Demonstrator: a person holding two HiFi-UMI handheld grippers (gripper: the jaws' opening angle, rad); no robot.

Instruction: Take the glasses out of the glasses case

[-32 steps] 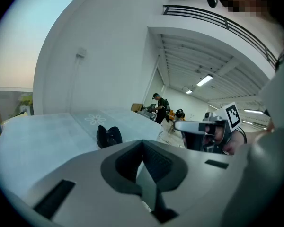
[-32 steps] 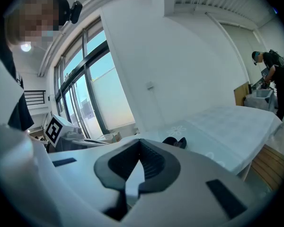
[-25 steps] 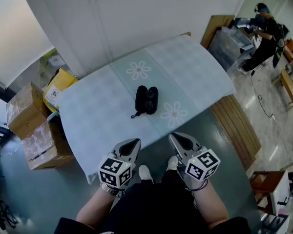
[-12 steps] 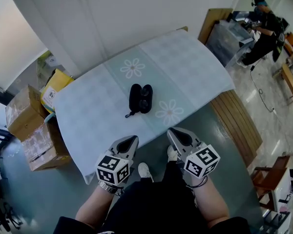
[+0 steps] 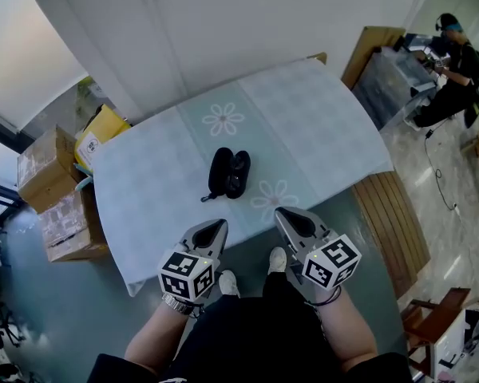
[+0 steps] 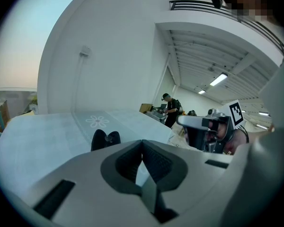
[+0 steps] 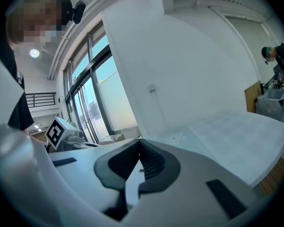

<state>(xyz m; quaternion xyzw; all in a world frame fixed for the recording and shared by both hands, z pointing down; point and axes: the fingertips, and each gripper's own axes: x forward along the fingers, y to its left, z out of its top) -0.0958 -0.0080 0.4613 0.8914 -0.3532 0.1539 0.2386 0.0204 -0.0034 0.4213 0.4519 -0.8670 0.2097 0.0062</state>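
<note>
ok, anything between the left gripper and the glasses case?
Nothing, only bare tablecloth between left gripper and glasses case, clearest in the head view.

Left gripper, right gripper: pale grey moulded shells tapering to a point. Inner pads are dark and ribbed. Each carries a white marker cube printed with black squares, rounded at the corners. Person wears black clothing and white shoes. Metal-link wristband on the left wrist, thin dark band on the right.
</note>
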